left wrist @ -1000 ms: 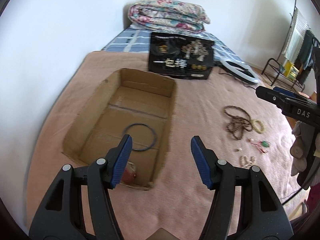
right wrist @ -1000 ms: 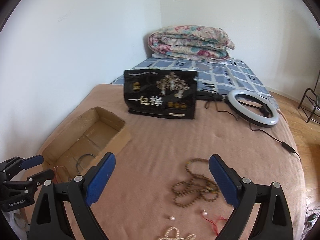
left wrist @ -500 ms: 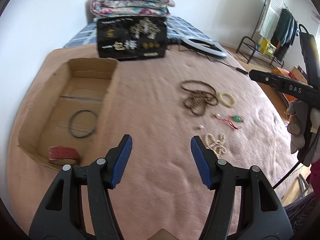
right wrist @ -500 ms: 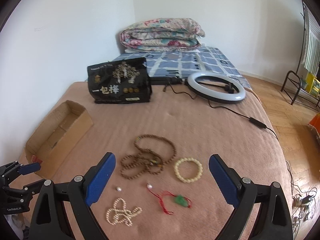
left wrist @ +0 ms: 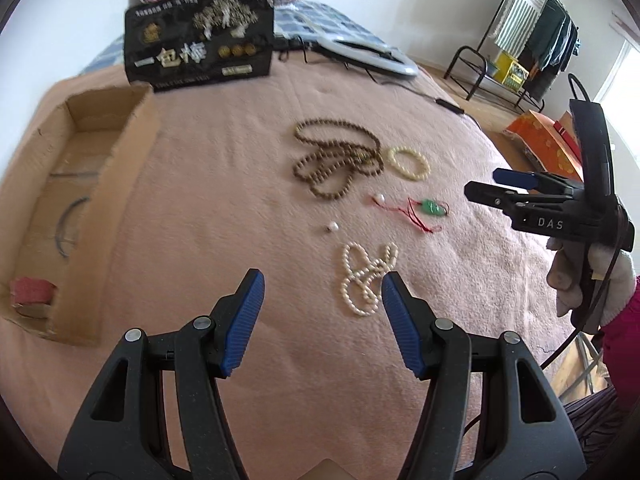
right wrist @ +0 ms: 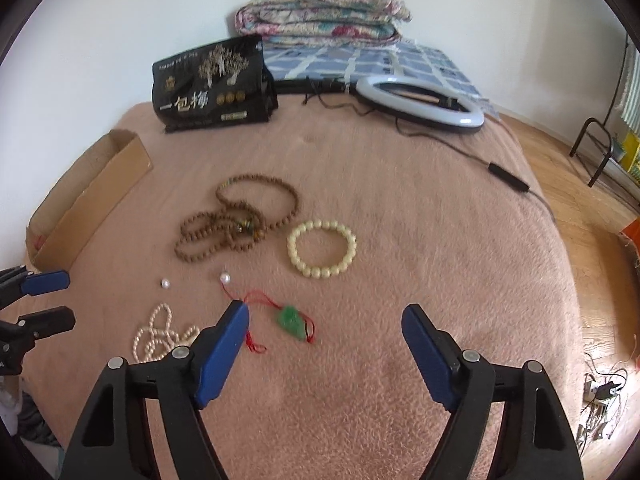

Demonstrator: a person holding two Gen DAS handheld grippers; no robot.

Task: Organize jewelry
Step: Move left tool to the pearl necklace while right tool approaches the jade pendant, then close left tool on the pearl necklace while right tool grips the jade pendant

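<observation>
- jewelry lies spread on bed [right wrist: 400,208], each piece easy to single out.
- left tongs [left wrist: 322,300] released, empty, beside pearls [left wrist: 366,276].
- right tongs [right wrist: 324,330] closing, empty, over pendant [right wrist: 291,321].
- box [left wrist: 100,216] waits left.

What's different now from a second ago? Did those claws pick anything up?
No. Both claws swung away from the cardboard box toward the loose jewelry and dropped lower. The left claw now hovers open by the pearl strand; the right claw is closing near the green pendant, pads not touching it. The brown bead necklace, cream bracelet and box contents stayed put.
</observation>
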